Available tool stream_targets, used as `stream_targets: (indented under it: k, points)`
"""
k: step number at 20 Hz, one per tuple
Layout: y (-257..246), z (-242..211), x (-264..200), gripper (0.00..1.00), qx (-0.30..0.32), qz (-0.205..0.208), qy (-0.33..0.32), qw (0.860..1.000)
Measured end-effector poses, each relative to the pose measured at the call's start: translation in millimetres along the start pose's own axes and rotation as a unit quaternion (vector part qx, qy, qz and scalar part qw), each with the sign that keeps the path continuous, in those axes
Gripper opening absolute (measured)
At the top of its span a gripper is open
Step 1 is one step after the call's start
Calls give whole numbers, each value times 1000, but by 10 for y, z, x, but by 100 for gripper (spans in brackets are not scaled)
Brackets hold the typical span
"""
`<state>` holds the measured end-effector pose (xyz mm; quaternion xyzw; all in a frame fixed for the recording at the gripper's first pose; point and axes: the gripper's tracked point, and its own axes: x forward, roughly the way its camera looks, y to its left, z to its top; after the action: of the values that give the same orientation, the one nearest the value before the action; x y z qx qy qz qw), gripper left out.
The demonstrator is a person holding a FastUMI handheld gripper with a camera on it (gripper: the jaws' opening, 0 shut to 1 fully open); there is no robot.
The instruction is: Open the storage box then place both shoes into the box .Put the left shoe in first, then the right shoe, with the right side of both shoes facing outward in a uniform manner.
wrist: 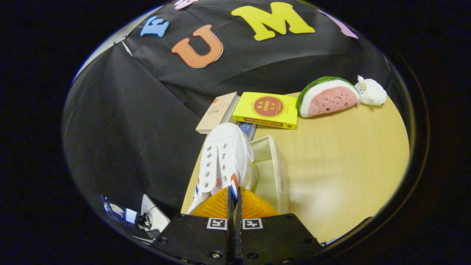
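Observation:
A white canvas shoe (224, 158) with red and blue side stripes points toe-away just ahead of my fingers. My gripper (234, 197) is shut on it, both fingers pinching the striped side wall near the shoe's opening. The shoe hangs tilted over the left part of the cream storage box (274, 173), which stands open on the wooden table (349, 158) with its inside showing to the right of the shoe. The part of the box under the shoe is hidden. I cannot tell if this is the left or the right shoe.
Beyond the box lie a yellow book (266, 109), a tan book (217, 112) and a blue one (248, 129) under them. A watermelon plush (327, 96) and a small white plush (371, 92) rest at the back right. The table's left edge runs beside the shoe.

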<state>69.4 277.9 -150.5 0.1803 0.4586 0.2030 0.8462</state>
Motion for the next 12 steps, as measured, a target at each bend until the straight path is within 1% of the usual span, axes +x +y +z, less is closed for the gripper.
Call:
stream_targets:
  k: [2,5,9,10,12]
  points:
    - [-28,-67,148,0,-3,-15,0,1000]
    - [-168,-120,310,0,-14,-49,-5,999]
    - [-319,-136,398,0,-40,-92,-28,995]
    - [-292,-129,421,0,-48,-101,-35,993]
    - [-306,-141,452,0,-60,-110,-46,991]
